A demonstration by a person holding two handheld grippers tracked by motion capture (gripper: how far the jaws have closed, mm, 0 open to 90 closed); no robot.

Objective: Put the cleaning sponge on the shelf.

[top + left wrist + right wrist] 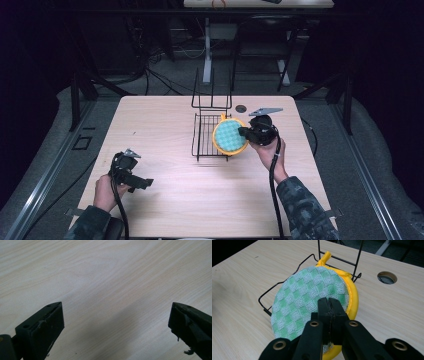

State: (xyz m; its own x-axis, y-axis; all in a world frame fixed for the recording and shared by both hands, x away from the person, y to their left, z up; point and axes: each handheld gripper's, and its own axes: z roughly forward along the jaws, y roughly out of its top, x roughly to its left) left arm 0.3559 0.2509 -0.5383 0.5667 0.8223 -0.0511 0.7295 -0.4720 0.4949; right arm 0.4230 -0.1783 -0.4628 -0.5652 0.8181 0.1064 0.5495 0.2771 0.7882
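Pinching pot holder (309,300) edge, right gripper (329,302) should lower it into rack (287,280) ahead; left gripper (116,322) spread, idle.

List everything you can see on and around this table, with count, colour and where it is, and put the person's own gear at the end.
Round quilted pot holder: one, green-and-white check with yellow rim and loop, over the wire rack, pinched at its edge by the right gripper.
Wire dish rack: one, black, centre of the far half of the table, upright posts at its far end.
Wooden table: one, pale wood grain, with a round cable hole near the far edge.
Second table: one, pale top, far background.
Left gripper: one, black, near left of the table, jaws wide apart over bare wood.
Right gripper: one, black, jaws closed on the pot holder.
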